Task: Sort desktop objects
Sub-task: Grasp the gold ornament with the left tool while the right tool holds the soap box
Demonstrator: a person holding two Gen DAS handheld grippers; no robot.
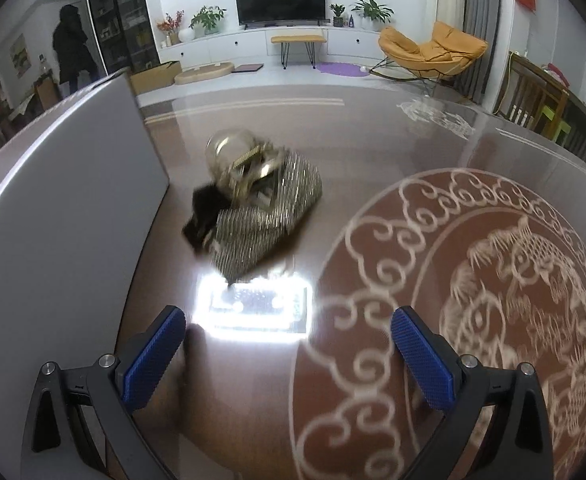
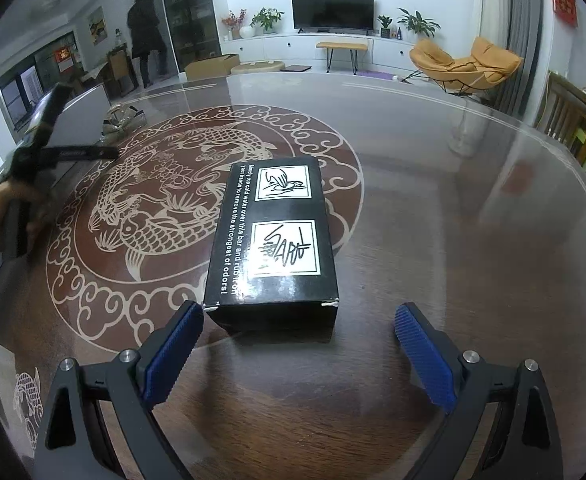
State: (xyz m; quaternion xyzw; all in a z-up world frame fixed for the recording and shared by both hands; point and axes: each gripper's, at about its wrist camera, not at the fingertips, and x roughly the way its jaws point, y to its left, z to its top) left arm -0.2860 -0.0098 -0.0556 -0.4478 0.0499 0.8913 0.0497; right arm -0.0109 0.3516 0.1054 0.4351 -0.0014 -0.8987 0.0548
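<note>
In the left wrist view a glittery gold pouch [image 1: 263,216] lies on the table with a clear hair claw [image 1: 239,160] on top and a black piece [image 1: 203,216] at its left. My left gripper [image 1: 287,334] stands open just short of it, nothing between its blue pads. In the right wrist view a black box [image 2: 275,236] with white printed panels lies flat right in front of my right gripper [image 2: 299,326], which is open and level with the box's near end. The left gripper [image 2: 53,152], held by a hand, shows blurred at far left.
A grey upright panel [image 1: 57,216] stands close on the left. The glass-topped brown table [image 2: 453,240] bears a round fish pattern [image 2: 165,192]. A bright lamp reflection [image 1: 253,308] glares on the glass. A person in dark clothes [image 2: 145,36] stands far behind.
</note>
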